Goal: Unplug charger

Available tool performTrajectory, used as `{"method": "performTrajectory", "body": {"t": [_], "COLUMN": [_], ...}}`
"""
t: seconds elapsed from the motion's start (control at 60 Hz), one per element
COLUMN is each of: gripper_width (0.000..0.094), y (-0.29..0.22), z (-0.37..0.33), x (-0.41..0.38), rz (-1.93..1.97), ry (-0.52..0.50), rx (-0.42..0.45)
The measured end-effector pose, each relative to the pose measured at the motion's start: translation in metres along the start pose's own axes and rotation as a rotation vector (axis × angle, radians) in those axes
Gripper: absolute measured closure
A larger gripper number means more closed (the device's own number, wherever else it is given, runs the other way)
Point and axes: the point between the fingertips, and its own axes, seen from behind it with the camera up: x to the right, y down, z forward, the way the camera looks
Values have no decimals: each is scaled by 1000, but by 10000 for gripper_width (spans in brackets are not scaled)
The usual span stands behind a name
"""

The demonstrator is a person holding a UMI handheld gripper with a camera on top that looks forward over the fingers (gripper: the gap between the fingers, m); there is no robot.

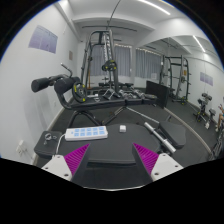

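A white power strip [87, 133] lies on the dark table [130, 140], just ahead of my left finger. A small white charger [120, 129] sits to its right, near the strip's end. My gripper [112, 160] is open, its magenta pads [77, 159] spread wide apart with nothing between them. It is held back from the strip, near the table's front edge.
A silver and black cylinder-like object [160, 134] lies on the table ahead of the right finger. A dark monitor [158, 92] stands at the table's far right. Gym racks [105, 65] and exercise gear [52, 85] fill the room behind.
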Motion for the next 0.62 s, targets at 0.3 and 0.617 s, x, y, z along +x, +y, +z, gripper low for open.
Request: {"method": "performTrajectory", "body": {"t": [0.3,0.617], "gripper_width": [81,84], "y": [27,19], "z": [-114,-153], "x": [-22,-34], "rz": [-12,-54], "ry": [-16,-17], "rx": [15,62]}}
